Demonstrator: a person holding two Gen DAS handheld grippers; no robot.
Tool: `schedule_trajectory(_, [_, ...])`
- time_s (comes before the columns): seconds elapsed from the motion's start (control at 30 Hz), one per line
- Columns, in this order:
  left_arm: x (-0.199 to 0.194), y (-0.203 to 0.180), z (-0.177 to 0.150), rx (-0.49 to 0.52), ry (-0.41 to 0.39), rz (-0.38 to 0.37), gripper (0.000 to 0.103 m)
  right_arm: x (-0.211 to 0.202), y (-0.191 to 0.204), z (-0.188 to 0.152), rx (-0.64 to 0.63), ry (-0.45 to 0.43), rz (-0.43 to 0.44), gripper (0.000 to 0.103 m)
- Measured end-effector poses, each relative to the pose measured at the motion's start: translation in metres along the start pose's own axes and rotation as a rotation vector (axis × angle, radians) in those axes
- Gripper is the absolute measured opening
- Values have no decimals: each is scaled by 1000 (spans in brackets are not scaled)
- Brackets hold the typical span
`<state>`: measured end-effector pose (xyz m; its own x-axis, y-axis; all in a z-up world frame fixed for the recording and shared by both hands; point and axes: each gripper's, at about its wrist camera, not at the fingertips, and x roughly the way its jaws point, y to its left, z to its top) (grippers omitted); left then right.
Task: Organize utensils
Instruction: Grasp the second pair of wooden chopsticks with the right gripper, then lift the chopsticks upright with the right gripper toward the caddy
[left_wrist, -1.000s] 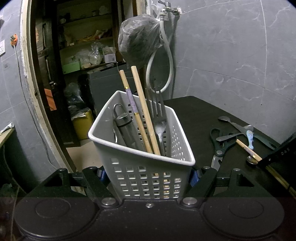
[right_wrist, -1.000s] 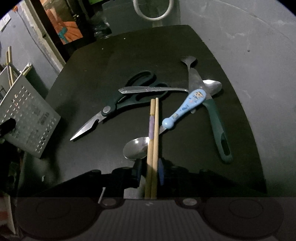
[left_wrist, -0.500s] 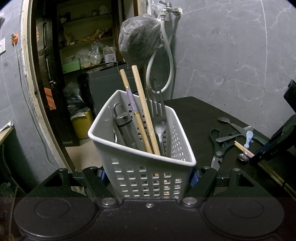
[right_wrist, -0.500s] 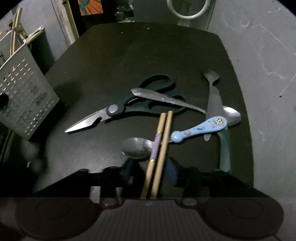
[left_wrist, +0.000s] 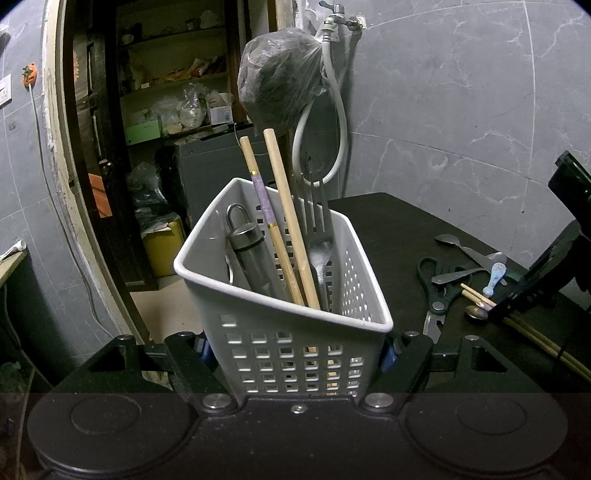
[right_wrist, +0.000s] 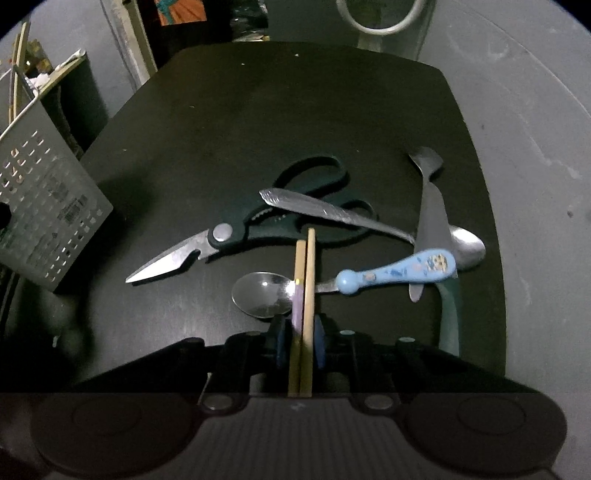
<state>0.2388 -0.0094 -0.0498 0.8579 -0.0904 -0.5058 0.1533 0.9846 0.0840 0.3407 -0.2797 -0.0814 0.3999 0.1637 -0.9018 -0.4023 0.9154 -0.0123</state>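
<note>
Basket (left_wrist: 295, 332) sits clamped between the pads of my left hand-held gripper (left_wrist: 295, 354), gripped low on its perforated wall so it stays upright at the desk (right_wrist: 258, 122) edge with the mouth free for drops. Already in it: a pair of chopsticks (left_wrist: 284, 236), a fork (left_wrist: 317, 229) standing tines up and a dark handle with a metal loop (left_wrist: 247, 251), all leaning against the back wall. My right hand-held gripper (right_wrist: 300, 343) has just been closing and now pinches the second chopstick pair (right_wrist: 304, 295) between its blue pads, the sticks lying side by side along the finger line so, I reckon, they can go into the basket end first. Whether the far ends are clear of the desk I can't tell. Left on the desk: scissors (right_wrist: 258, 221), a metal spoon (right_wrist: 262, 293) whose bowl lies under the held sticks, a blue-handled child's utensil (right_wrist: 399, 271), a plain steel handle (right_wrist: 332, 212) lying across the scissors, and a green-handled knife (right_wrist: 439, 251) by the far edge. View split: the left wrist camera gives the basket contents and shows the right hand-held gripper at frame right with the sticks running back out behind it (left_wrist: 543, 339), which the right camera can't show. The right wrist camera gives the pinch itself and the overlaps in the pile; there the basket is only a tilted perforated wall (right_wrist: 40, 206) at frame left, contents mostly cut off.
</note>
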Motion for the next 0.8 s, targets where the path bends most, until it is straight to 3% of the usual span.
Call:
schedule_trajectory(0.1, [1, 0, 0, -7, -2, 1, 78, 2, -1, 4, -17, 3, 8, 7])
schedule_trajectory(0.33, [1, 0, -1, -15, -5, 3, 78, 1, 5, 3, -71, 6, -13, 6])
schedule_trajectory(0.67, [1, 1, -1, -15, -6, 2, 78, 3, -4, 15, -72, 45, 63, 7])
schedule_trajectory(0.8, [2, 1, -1, -16, -6, 2, 77, 3, -11, 12, -42, 21, 97, 5])
